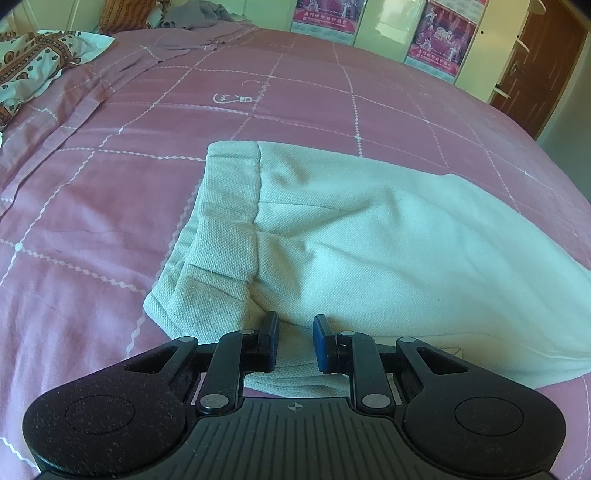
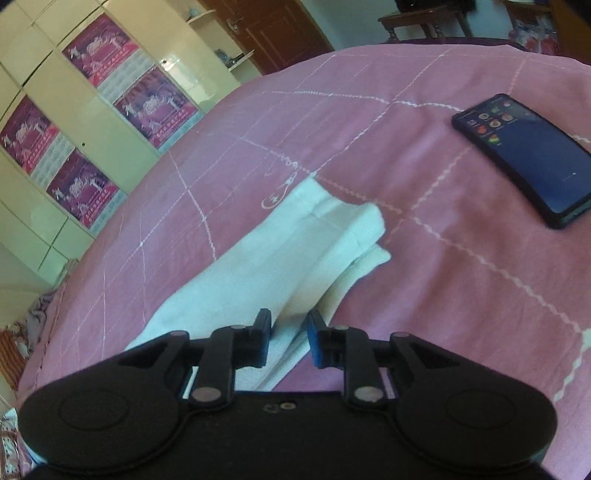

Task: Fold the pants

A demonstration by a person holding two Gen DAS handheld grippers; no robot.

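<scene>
White pants lie on the pink bedspread, waistband at the left in the left wrist view, legs running right. My left gripper is open, its fingers over the near edge of the pants just below the waistband, with cloth between the pads. In the right wrist view the pant legs run away from me, cuffs at the far end. My right gripper is open over the near edge of the legs, with cloth between the pads.
A black phone lies on the bed at the right. A patterned pillow and grey clothes sit at the bed's far left. Cream wardrobes with posters and a brown door stand beyond the bed.
</scene>
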